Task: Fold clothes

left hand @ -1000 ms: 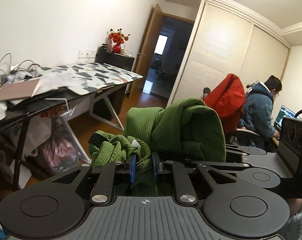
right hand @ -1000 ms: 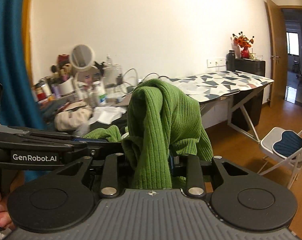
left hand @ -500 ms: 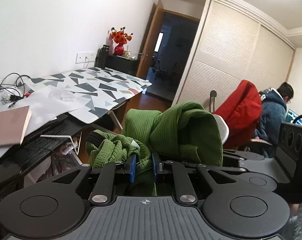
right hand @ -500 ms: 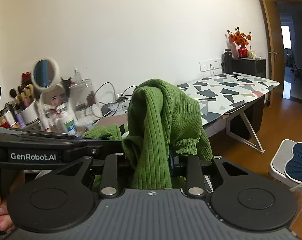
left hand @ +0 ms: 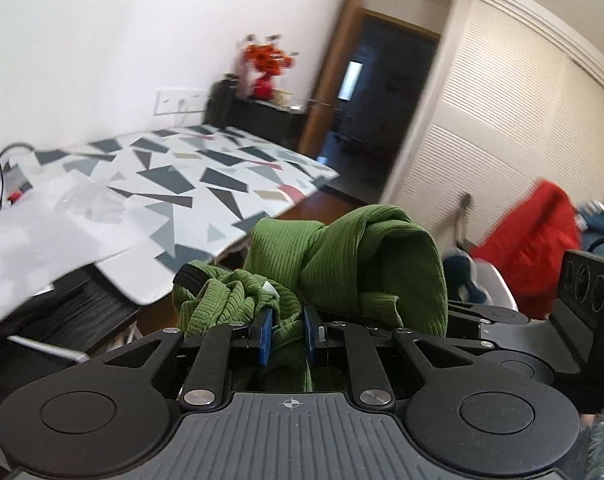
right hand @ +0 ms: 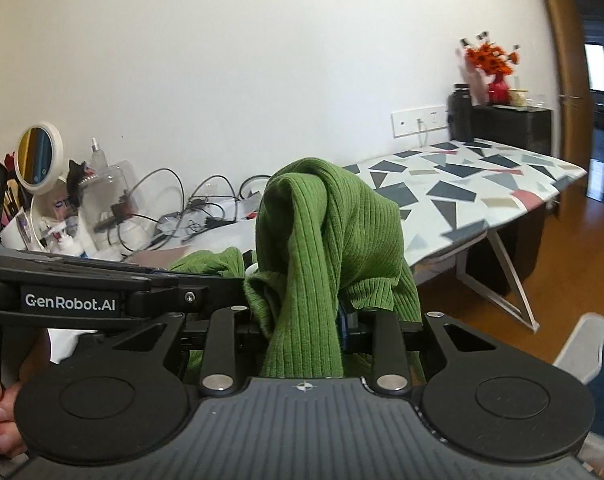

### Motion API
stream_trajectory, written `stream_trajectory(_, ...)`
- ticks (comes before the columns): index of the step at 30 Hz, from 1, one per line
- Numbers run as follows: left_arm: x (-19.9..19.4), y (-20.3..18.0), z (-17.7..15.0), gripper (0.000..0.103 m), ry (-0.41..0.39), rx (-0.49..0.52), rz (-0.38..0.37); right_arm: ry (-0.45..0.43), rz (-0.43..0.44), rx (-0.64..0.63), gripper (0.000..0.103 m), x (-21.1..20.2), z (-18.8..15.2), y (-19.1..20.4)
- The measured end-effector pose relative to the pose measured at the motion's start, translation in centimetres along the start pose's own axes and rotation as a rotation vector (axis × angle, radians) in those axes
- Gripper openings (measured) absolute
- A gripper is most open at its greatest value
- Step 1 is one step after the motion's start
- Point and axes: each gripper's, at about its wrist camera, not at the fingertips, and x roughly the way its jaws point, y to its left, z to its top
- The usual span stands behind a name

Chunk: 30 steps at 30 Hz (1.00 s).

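The long surface with the grey-and-red triangle-patterned cover (left hand: 190, 184) runs across the left half of my left view and the right half of my right view. Carried in the lower centre of both is the ribbed green knit sweater (left hand: 342, 264), bunched and off the surface. It looks soft, light and floppy; I judge it will sag and stretch, so hems or shoulder seams suit best. My left tongs (left hand: 288, 334) and right tongs (right hand: 302, 328) are each clamped on its folds.
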Motion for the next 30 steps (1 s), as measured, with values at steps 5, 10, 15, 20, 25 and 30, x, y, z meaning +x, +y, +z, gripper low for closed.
stream_trajectory(5, 7.7, -2.7, 4.5, 0.014, -0.045, -0.067, 0.068, 0.026, 0.085, -0.089, 0.03, 3.7, 5.0, -8.3)
stream_trajectory(10, 13.6, -3.7, 7.9, 0.013, -0.064, -0.098, 0.12, 0.037, 0.143, -0.128, 0.03, 7.4, 8.1, -13.8)
stream_trajectory(15, 17.8, -2.4, 10.5, 0.012, -0.075, -0.095, 0.135, 0.036, 0.162, -0.128, 0.03, 11.0, 10.0, -17.5)
stream_trajectory(20, 21.2, 0.3, 14.5, 0.012, -0.119, -0.085, 0.121, 0.012, 0.157, -0.154, 0.03, 15.4, 13.6, -19.9)
stream_trajectory(25, 24.3, 2.8, 20.0, 0.013, -0.16, -0.046, 0.096, -0.046, 0.15, -0.187, 0.03, 19.5, 18.3, -21.6)
stream_trajectory(30, 26.9, 3.8, 24.3, 0.013, -0.213, -0.043, 0.093, -0.103, 0.127, -0.216, 0.03, 23.2, 22.2, -22.7)
